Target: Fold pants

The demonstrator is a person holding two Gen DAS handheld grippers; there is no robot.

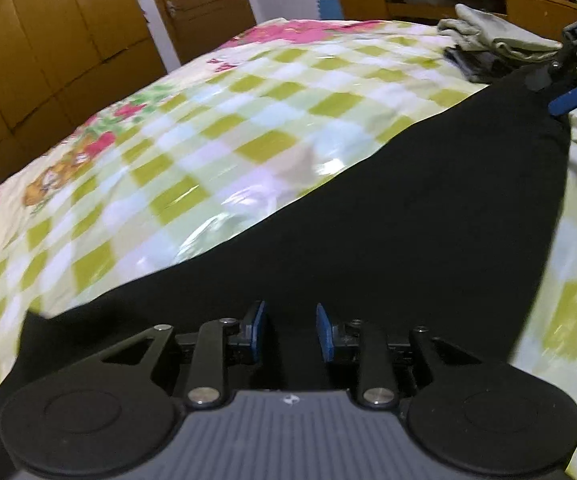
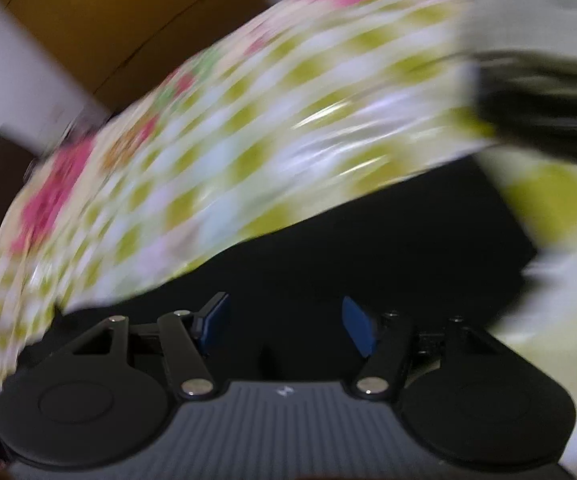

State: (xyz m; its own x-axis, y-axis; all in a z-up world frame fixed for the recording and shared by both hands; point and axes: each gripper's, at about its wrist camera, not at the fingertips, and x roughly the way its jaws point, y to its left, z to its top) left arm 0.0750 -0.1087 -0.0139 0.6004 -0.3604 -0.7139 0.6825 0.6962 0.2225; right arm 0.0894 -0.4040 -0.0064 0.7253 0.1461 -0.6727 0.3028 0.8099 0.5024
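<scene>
The right wrist view is smeared throughout: the checked bedspread (image 2: 248,128) streaks, and a dark shape at the right edge (image 2: 548,112) cannot be identified. The black pants (image 1: 408,220) run under the left gripper (image 1: 290,332), their near end hidden. The right gripper (image 1: 568,96) is cut off by the frame edge, so its jaws cannot be read there
</scene>
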